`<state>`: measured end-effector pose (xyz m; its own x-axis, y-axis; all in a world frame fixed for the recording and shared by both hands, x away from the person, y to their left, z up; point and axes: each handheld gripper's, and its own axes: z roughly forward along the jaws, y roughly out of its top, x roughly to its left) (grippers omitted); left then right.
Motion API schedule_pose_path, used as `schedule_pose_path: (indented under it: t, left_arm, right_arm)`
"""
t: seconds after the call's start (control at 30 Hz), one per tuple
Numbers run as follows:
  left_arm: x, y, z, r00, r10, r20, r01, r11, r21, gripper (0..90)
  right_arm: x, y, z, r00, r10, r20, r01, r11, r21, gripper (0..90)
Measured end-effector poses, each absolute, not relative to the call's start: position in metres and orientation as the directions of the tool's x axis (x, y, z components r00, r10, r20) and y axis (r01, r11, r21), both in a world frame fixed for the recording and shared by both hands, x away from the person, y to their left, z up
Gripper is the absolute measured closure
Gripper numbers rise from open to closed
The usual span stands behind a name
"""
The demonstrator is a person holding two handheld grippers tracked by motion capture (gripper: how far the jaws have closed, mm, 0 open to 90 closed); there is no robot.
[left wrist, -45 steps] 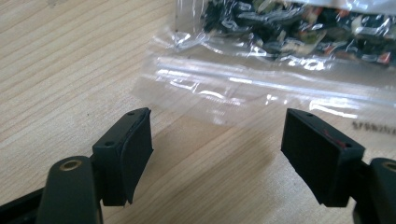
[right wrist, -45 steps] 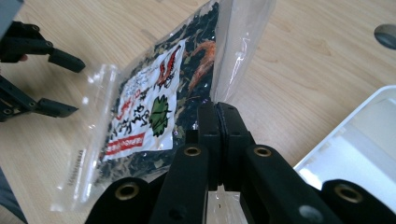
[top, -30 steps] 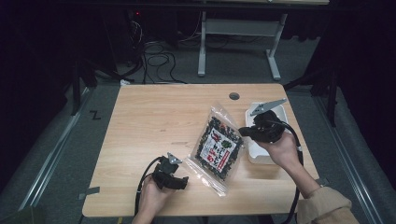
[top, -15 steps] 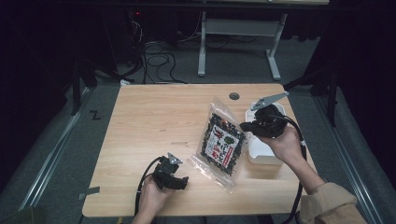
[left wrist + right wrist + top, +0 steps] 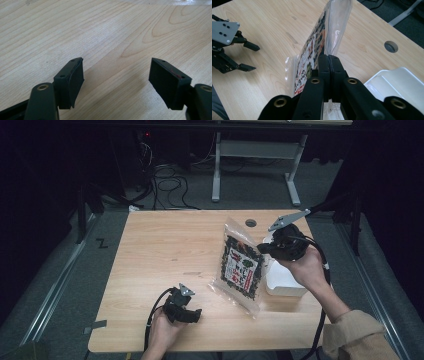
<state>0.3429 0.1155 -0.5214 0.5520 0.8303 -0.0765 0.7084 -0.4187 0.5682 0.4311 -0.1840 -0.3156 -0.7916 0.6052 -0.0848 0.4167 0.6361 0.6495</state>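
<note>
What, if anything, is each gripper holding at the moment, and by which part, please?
The right gripper is shut on the packet, pinching its clear edge. The left gripper holds nothing; its jaws stand open over the table.

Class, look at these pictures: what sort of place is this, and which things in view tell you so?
Probably a lab or workshop set up for recording: a bare wooden table on grey carpet, loose cables on the floor behind, and a second desk's metal frame.
</note>
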Motion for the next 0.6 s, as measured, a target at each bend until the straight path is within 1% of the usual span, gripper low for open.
schedule_pose_path:
  t: [0.27,0.6]
  left_arm:
    - [0.343,0.115,-0.522,0.553,0.83,-0.076,0.709,-0.421,0.565,28.4]
    - [0.343,0.115,-0.523,0.554,0.829,-0.078,0.711,-0.422,0.562,28.4]
  right_arm:
    - [0.435,-0.188,-0.301,-0.776,0.621,-0.109,0.41,0.628,0.662,90.0]
    - [0.442,-0.201,-0.281,-0.731,0.666,-0.148,0.416,0.607,0.677,90.0]
